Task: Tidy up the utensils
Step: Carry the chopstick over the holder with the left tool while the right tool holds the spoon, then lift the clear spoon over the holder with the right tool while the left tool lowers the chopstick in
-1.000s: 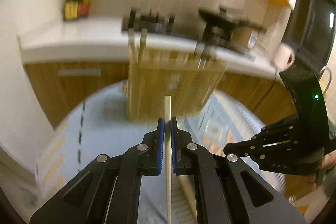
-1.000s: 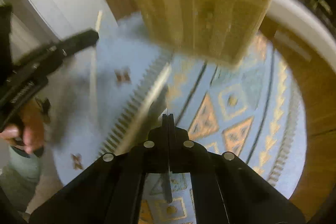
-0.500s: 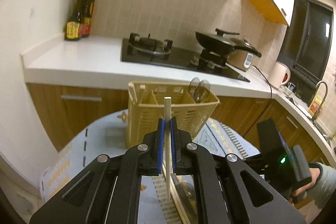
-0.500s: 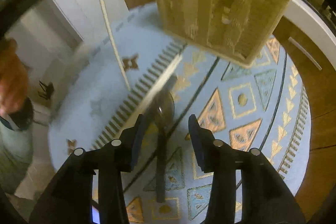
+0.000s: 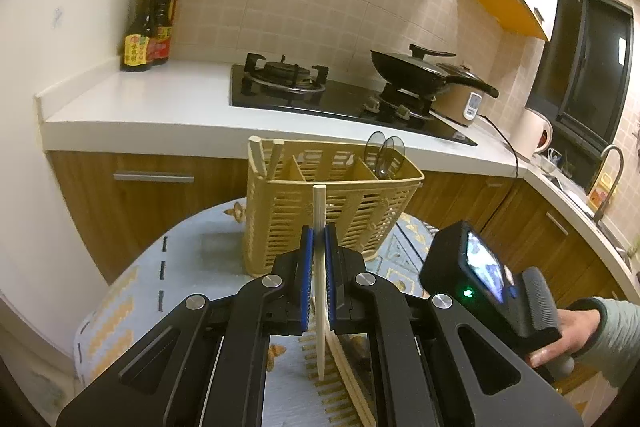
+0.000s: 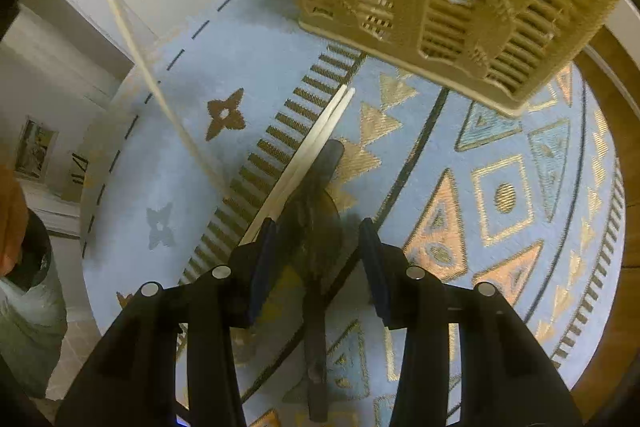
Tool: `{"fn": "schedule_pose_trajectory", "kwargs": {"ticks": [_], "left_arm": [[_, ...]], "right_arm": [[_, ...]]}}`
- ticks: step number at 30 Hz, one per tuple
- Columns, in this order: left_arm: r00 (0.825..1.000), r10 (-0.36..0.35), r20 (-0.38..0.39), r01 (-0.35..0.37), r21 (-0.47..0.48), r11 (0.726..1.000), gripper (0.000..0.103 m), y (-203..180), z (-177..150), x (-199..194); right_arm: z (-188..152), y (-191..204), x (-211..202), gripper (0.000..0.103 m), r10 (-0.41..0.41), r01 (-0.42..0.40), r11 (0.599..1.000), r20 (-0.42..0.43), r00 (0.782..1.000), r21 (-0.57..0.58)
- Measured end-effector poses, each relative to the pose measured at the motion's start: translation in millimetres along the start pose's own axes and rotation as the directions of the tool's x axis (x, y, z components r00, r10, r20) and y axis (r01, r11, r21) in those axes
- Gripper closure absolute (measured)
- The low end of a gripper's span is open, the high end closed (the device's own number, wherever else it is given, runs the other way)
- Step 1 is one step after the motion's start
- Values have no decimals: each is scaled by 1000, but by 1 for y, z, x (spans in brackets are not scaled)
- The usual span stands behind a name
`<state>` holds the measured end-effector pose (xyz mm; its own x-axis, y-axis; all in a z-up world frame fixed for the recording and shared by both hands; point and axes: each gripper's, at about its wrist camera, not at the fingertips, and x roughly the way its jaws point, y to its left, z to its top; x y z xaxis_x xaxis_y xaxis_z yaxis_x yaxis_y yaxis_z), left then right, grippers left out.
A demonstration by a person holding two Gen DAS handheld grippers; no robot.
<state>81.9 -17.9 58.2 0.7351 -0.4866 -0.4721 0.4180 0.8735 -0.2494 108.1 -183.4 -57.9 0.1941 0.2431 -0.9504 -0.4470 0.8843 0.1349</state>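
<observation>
On the left, our left gripper [image 5: 319, 247] is clamped on a single pale chopstick [image 5: 319, 211], held upright in front of the yellow slotted utensil basket [image 5: 320, 211]. Two chopsticks [image 5: 264, 157] stand in the basket's left compartment and two dark spoons [image 5: 385, 155] in its right one. Behind it we see a white counter [image 5: 160, 99] with sauce bottles [image 5: 150, 27], a gas stove [image 5: 288, 83] and a black pan [image 5: 416, 67]. To the right, our right gripper [image 6: 320, 259] hangs with its jaws apart over a dark spoon [image 6: 316, 223] lying on the patterned blue tablecloth [image 6: 500, 195], two chopsticks [image 6: 308, 147] just beside it.
</observation>
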Motion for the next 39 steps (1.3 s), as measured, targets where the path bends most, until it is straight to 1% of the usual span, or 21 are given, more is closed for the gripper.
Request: {"fn": "schedule_pose_trajectory", "kwargs": {"ticks": [3,7,8,9,10,14,16,18,19,22,25,26,27,29,30,31,33,34,36,37,39], "left_arm": [[1000,0,1,0,-5,1000,99,2,-1,-1],[1000,2,-1,-2,-6,1000,99,1,-3,0],[1000,3,-1,-3,-5,1000,99,1,-4,0],[1000,6,1,-6,-3,1000,99,1,-4,0],[1000,11,3,-11,2,1000,99,-1,-5,-1],[999,32,19,-33,24,999,99,-5,-4,-5],[999,31,34,-32,26,999,99,-6,-3,-9],[998,24,60,-25,21,999,99,-6,1,-17],[997,19,76,-20,19,1000,99,-7,4,-21],[991,-4,136,1,16,1000,99,-11,17,-35],[983,-45,179,41,26,999,99,-19,34,-46],[980,-52,191,47,30,998,99,-21,40,-48],[975,-55,213,48,38,998,99,-25,49,-51],[968,-57,246,46,51,998,99,-30,64,-52],[964,-61,260,49,55,997,99,-32,71,-52],[959,-67,274,53,59,997,99,-34,79,-51],[950,-78,303,60,68,996,99,-40,94,-48],[945,-81,316,60,76,995,99,-43,100,-46],[939,-90,333,61,97,993,99,-50,112,-38],[937,-97,336,66,103,992,99,-52,116,-33],[934,-99,344,62,116,991,99,-55,122,-22]], "right_arm": [[3,7,8,63,-28,28,999,1,1000,-19],[6,19,16,64,-88,87,995,-6,996,-56],[5,23,18,65,-106,106,992,-6,994,-71],[5,27,19,71,-117,116,990,-2,993,-84],[4,31,20,74,-116,115,989,0,993,-92],[0,42,20,74,-129,131,984,28,991,-119],[-3,41,10,74,-117,124,986,64,991,-108],[-8,37,-14,74,-85,99,991,137,987,-95],[-10,35,-26,74,-74,90,992,172,982,-91],[-13,28,-69,74,-39,63,995,286,957,-73],[-11,20,-121,74,-22,54,997,421,907,-63],[-9,18,-139,74,-26,59,997,469,883,-55],[-7,12,-154,74,-22,53,997,503,864,-48],[-3,3,-191,74,-5,29,999,599,801,-31],[-3,-1,-208,74,-17,35,999,647,763,-15],[-1,-6,-219,74,-31,42,999,679,734,1],[6,-14,-236,74,-42,27,999,735,677,32],[9,-19,-241,74,-42,14,999,752,658,43],[17,-30,-245,74,-69,8,997,791,609,81],[19,-33,-245,74,-74,5,996,799,597,89],[30,-49,-241,74,-72,-28,994,822,565,106]]}}
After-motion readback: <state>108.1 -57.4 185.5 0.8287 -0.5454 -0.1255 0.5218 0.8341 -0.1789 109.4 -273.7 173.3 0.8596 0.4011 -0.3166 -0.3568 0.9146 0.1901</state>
